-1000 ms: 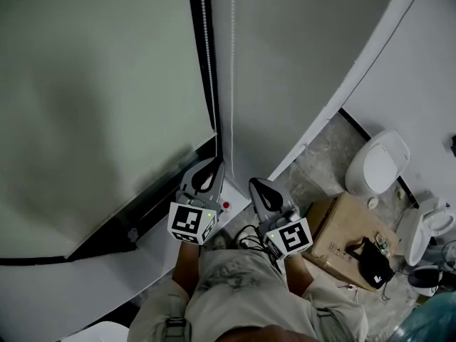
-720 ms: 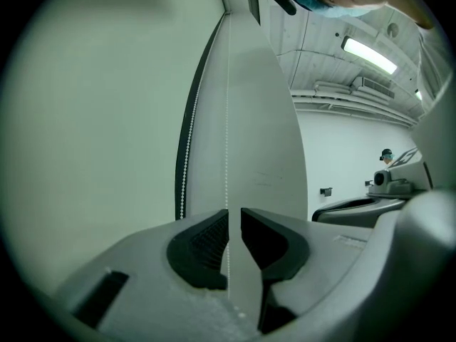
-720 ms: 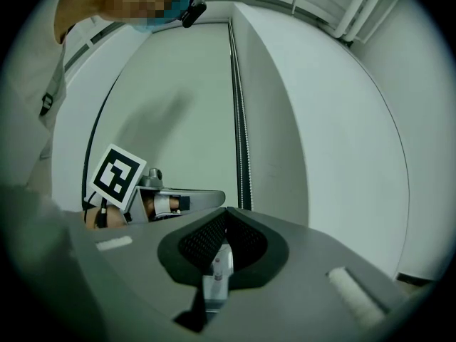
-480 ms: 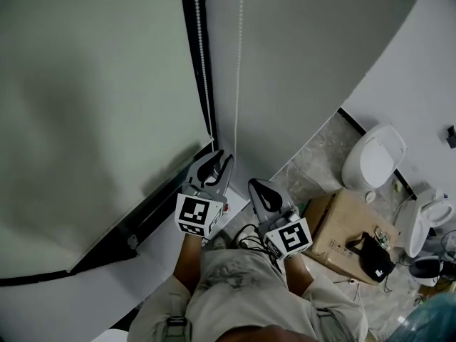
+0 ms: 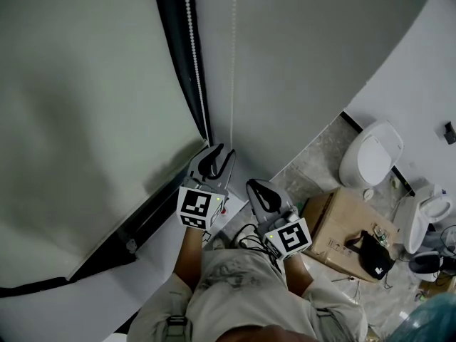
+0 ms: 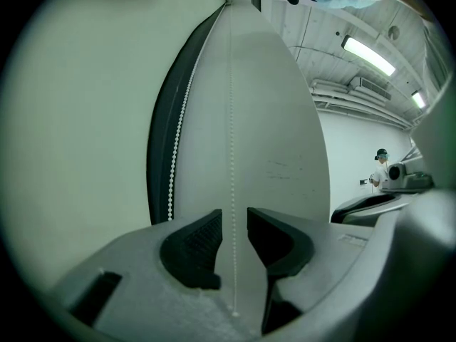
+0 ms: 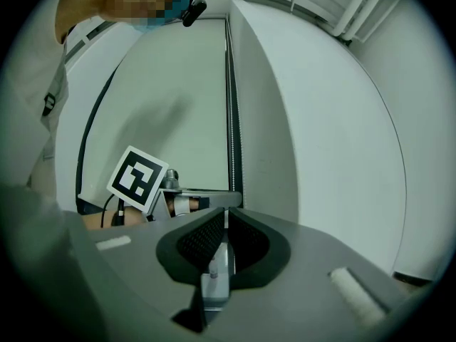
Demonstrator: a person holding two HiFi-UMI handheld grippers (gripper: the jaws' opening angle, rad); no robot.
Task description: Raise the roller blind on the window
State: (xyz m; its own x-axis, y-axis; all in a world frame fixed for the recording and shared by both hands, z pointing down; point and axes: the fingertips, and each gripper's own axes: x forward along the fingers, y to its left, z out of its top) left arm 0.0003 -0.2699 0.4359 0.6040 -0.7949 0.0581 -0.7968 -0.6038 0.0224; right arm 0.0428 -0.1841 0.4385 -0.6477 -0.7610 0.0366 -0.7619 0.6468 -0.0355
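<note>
The roller blind (image 5: 85,120) hangs low over the window, its bottom edge close to the dark frame. The left gripper (image 6: 234,226) has its jaws spread. One strand of the bead chain (image 6: 231,120) hangs between them, not pinched. The right gripper (image 7: 225,219) is just beside it, jaws pressed together.

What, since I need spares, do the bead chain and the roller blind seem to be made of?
The bead chain: small round white beads strung in a line, faintly glossy, so probably plastic. The roller blind: pale, flat, matte sheet with soft shadows and no glare; likely fabric or vinyl, but no weave is visible.
</note>
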